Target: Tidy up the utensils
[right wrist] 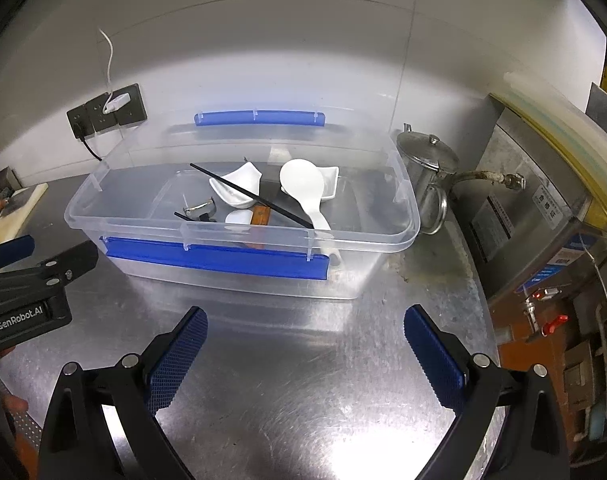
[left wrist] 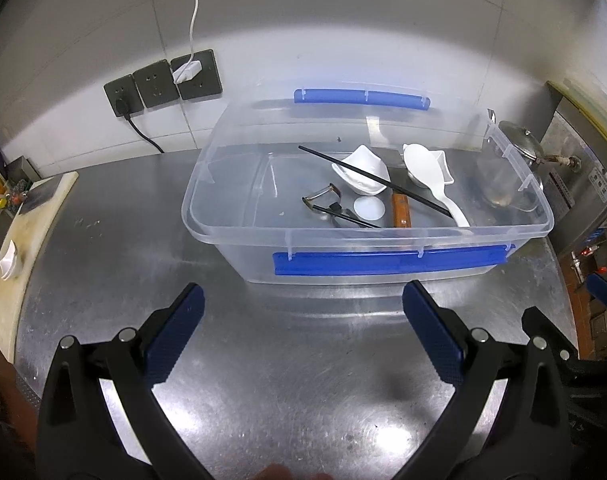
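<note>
A clear plastic bin [left wrist: 231, 236] [right wrist: 367, 240] with blue handles stands on the steel counter. Inside lie a white rice spoon [left wrist: 427, 168] [right wrist: 303, 184], white dishes [left wrist: 363, 172] [right wrist: 239, 188], black chopsticks [left wrist: 367, 174] [right wrist: 263, 200], a peeler [left wrist: 323, 200] [right wrist: 201, 210], a small white disc [left wrist: 368, 208] and a wooden-handled tool [left wrist: 401, 210] [right wrist: 261, 215]. My left gripper [left wrist: 303, 300] is open and empty, just in front of the bin; it also shows in the right wrist view [right wrist: 43, 252]. My right gripper [right wrist: 305, 324] is open and empty, in front of the bin.
A cutting board [left wrist: 43, 216] with a small white dish [left wrist: 8, 266] lies at the left. A steel kettle [right wrist: 427, 168] and a metal appliance [right wrist: 543, 208] stand right of the bin. Wall sockets [left wrist: 163, 84] with cords are behind.
</note>
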`<state>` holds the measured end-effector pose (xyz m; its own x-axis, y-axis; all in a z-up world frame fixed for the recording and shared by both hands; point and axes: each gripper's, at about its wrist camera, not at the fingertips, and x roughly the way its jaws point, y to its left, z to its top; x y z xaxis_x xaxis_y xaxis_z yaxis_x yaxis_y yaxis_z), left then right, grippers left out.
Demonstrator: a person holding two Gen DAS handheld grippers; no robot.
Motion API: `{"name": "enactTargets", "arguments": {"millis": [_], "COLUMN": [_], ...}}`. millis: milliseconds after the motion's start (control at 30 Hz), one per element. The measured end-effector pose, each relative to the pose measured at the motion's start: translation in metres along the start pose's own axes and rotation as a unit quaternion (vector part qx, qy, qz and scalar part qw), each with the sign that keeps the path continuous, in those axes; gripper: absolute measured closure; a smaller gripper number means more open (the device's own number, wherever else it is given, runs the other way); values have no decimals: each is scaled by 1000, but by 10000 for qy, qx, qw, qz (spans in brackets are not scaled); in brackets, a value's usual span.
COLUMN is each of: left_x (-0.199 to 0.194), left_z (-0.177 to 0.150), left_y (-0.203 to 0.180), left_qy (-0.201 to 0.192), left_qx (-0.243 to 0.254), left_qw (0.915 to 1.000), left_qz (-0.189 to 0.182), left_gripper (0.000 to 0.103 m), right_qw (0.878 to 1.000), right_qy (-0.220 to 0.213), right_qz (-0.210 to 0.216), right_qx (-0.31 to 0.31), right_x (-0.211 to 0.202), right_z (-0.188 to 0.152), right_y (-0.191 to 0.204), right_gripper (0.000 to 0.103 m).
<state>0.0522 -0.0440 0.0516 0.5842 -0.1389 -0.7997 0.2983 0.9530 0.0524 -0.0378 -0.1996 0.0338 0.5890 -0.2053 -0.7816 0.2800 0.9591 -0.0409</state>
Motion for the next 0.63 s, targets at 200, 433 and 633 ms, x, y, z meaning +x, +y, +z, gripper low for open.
{"name": "enactTargets", "arguments": {"millis": [200, 433, 633], "left_x": [3, 4, 5], "left_z": [3, 6, 7], "left_y": [-8, -13, -17], "left_qy": [7, -29, 0], "left_qx": [29, 40, 90], "left_qw": [10000, 10000, 9999], "left_qz": [-49, 22, 103], "left_gripper": [8, 8, 8], "right_qw": [10000, 9999, 9998], "right_qy": [-30, -6, 67], "right_qz": [3, 84, 188], "right_qx": [45, 85, 78], "right_x": [2, 8, 14], "right_z": [3, 8, 10], "right_y": [-5, -10, -12], "right_gripper": [5, 5, 5]}}
